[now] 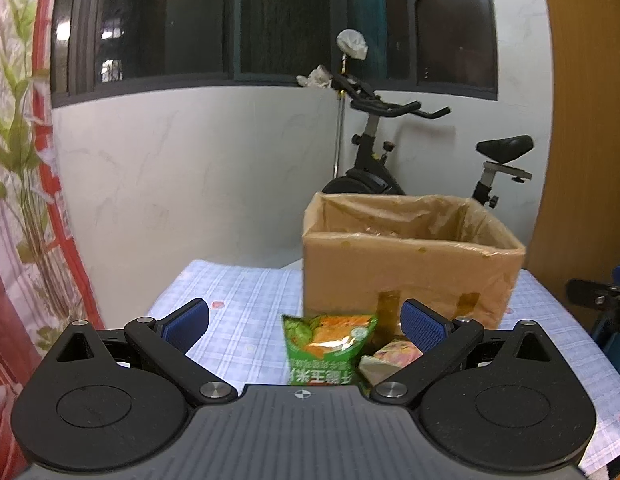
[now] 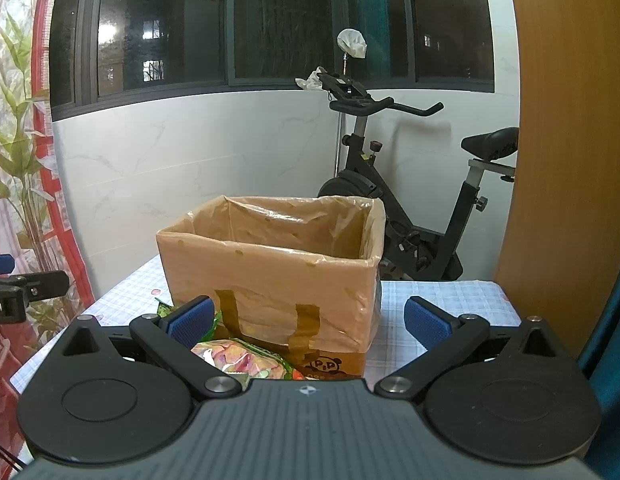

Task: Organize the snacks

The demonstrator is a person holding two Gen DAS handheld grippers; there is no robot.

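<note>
An open cardboard box (image 1: 409, 276) lined with plastic stands on the checked tablecloth (image 1: 246, 300); it also shows in the right wrist view (image 2: 270, 280). A green snack bag (image 1: 327, 348) lies in front of the box, between the fingers of my open, empty left gripper (image 1: 306, 322). A pinkish snack bag (image 1: 389, 356) lies beside it, near the right finger; it also shows in the right wrist view (image 2: 238, 358). My right gripper (image 2: 308, 322) is open and empty, facing the box front. What lies inside the box is hidden.
An exercise bike (image 2: 409, 208) stands behind the table by the white wall. A wooden panel (image 2: 569, 160) rises at the right. A patterned curtain (image 1: 18, 160) hangs at the left. The left gripper's side (image 2: 14, 288) shows at the right wrist view's left edge.
</note>
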